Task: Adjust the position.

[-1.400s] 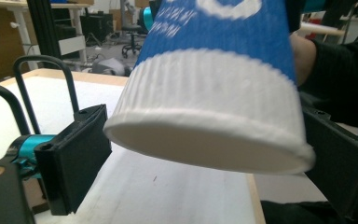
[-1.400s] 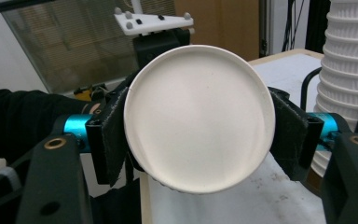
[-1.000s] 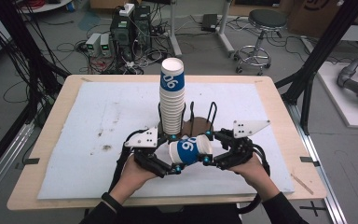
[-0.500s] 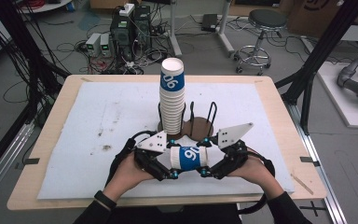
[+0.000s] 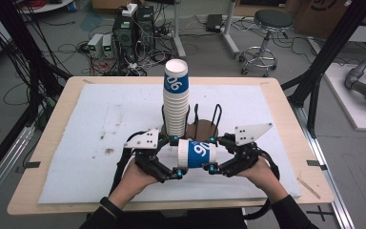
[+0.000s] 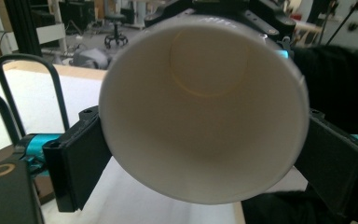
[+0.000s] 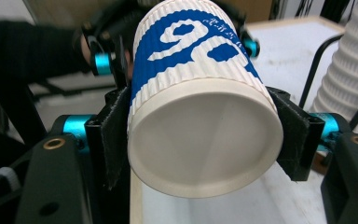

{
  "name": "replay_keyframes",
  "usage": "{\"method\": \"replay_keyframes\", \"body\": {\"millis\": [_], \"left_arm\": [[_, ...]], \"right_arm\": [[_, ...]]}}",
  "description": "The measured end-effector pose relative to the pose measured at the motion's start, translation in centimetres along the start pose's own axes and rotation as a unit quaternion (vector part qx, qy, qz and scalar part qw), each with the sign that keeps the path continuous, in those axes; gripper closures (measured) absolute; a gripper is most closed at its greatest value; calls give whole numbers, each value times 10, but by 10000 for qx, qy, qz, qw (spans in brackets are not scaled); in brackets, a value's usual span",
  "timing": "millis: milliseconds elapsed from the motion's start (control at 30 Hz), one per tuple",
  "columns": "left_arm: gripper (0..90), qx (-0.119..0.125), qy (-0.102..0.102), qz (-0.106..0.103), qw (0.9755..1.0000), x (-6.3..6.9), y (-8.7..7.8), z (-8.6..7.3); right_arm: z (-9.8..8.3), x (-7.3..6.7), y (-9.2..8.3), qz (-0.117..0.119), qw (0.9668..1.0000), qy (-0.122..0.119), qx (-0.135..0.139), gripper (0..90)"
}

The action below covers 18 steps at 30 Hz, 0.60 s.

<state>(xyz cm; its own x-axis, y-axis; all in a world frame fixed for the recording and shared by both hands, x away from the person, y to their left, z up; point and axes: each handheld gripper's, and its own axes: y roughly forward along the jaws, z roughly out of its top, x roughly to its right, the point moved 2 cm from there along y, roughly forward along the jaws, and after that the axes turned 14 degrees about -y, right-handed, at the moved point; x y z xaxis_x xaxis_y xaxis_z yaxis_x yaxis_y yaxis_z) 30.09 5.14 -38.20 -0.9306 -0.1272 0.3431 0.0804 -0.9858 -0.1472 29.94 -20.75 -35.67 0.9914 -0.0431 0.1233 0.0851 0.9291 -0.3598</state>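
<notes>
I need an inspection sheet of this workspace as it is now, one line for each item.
Surface: wooden table under a white mat with brown stains.
Job's things: one paper cup lying level; cup stack upright in a wire rack.
Clutter: nothing seen.
Grippers: left gripper at the cup's mouth, its jaws just opening; right gripper clamped on the base end, its jaws just closing.
Cables: black cable at the right wrist.
Surroundings: stool, electronics on the floor.

Light wooden table [image 5: 62, 124] fills most of the high view, and nearly the whole top is covered by a white sheet [image 5: 100, 119] with a few brown stains left of center. Around the middle sits a round brown base with black wire loops [image 5: 205, 125], and a tall stack of paper cups [image 5: 176, 102] stands in it.
</notes>
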Motion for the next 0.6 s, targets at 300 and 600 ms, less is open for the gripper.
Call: {"method": "replay_keyframes", "body": {"millis": [300, 600], "left_arm": [[183, 100, -122, -148, 9998, -1, -4, 4], [208, -783, 174, 115, 9967, 5, -3, 12]], "right_arm": [[-3, 0, 2, 91, 9999, 50, 119, 302], [0, -3, 7, 135, 9988, -12, -479, 237]]}}
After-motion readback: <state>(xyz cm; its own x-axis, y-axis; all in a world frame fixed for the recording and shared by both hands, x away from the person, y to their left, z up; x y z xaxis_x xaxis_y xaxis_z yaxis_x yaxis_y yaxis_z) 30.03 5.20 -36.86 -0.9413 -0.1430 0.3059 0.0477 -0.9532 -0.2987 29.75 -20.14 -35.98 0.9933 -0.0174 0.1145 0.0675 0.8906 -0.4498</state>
